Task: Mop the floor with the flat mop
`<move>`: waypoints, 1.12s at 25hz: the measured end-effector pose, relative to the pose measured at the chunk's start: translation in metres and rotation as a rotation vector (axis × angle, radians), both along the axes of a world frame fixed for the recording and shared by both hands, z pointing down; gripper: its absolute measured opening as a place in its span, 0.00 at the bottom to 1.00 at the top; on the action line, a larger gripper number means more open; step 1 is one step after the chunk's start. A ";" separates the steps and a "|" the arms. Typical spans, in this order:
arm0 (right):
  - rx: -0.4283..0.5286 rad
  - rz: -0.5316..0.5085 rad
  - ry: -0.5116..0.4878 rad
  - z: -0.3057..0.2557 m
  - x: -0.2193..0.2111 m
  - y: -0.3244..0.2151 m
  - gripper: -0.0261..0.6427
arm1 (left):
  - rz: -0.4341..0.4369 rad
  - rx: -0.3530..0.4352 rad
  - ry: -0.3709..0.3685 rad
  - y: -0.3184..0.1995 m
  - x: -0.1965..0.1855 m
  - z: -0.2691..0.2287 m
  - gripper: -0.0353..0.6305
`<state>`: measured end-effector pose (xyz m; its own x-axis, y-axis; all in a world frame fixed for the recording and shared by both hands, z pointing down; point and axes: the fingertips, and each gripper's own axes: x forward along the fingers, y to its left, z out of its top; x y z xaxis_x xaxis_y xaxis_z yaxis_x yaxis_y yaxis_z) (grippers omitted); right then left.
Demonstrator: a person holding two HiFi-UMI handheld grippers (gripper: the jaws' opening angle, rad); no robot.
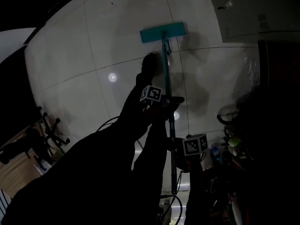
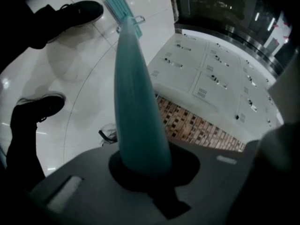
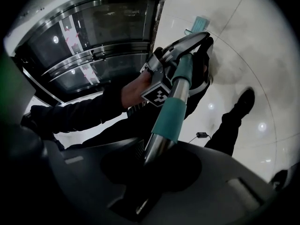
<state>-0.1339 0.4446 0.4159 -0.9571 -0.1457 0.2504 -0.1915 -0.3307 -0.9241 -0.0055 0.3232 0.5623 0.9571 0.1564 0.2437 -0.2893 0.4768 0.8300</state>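
The flat mop's teal head (image 1: 163, 32) lies flat on the white tiled floor (image 1: 93, 41), far from me. Its pole (image 1: 167, 62) runs back toward me. My left gripper (image 1: 168, 101), with its marker cube, is shut on the pole's upper part. In the left gripper view the teal pole (image 2: 136, 102) passes through the left gripper (image 2: 143, 168) toward the mop head (image 2: 123, 11). Nearer me on the pole, my right gripper (image 1: 175, 149) is shut on it. The right gripper view shows the right gripper (image 3: 154, 167) around the metal and teal handle (image 3: 172, 111).
Two dark shoes (image 2: 79, 11) (image 2: 42, 108) stand on the tiles beside the mop. White lockers (image 2: 211, 78) line the wall at right. A chair base (image 1: 51, 130) is at left, clutter (image 1: 229, 144) at right. Cables trail on the floor (image 1: 176, 205). Curved glass doors (image 3: 103, 27) rise behind.
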 end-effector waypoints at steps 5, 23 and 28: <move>-0.010 -0.020 0.003 0.007 0.002 0.050 0.20 | 0.006 -0.026 -0.015 0.054 0.001 0.011 0.11; 0.005 -0.051 -0.006 0.018 0.011 -0.011 0.20 | -0.032 -0.016 -0.026 -0.012 0.004 0.023 0.11; 0.001 -0.059 0.011 0.016 0.013 -0.083 0.20 | -0.044 -0.009 -0.022 -0.087 0.004 0.020 0.11</move>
<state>-0.1209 0.3613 0.4317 -0.9613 -0.0891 0.2608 -0.2208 -0.3174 -0.9222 -0.0012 0.2366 0.5820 0.9575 0.1165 0.2638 -0.2862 0.4966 0.8194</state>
